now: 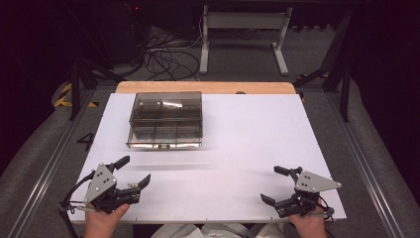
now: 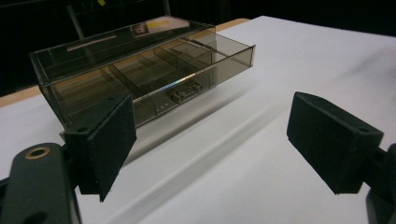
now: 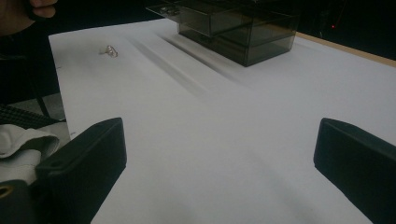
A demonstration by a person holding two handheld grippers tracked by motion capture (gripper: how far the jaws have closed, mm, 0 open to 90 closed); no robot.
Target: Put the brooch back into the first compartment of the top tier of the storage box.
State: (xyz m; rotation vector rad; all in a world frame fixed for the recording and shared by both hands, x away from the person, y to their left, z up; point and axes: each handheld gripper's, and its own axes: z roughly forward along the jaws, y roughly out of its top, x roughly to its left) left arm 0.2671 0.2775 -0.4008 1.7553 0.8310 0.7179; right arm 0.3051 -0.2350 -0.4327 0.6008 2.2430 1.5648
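Observation:
A smoky see-through compartment box (image 1: 166, 119) lies on the white sheet (image 1: 247, 144), left of centre toward the far edge, with a small clasp (image 2: 184, 91) on its near side. My left gripper (image 1: 134, 170) rests open at the near left corner, aimed at the box (image 2: 140, 65), with nothing between its pads (image 2: 109, 144). At the near right my right gripper (image 1: 271, 184) is open and empty too, and the box (image 3: 238, 32) lies far ahead of it. A small metal piece (image 3: 110, 50) lies on the sheet near the left hand (image 3: 28, 9).
The sheet covers a wooden tabletop (image 1: 208, 87) with metal rails along both sides. Cables (image 1: 168, 59) and a white desk frame (image 1: 242, 29) stand on the floor beyond. White cloth (image 3: 23, 140) shows at the near edge.

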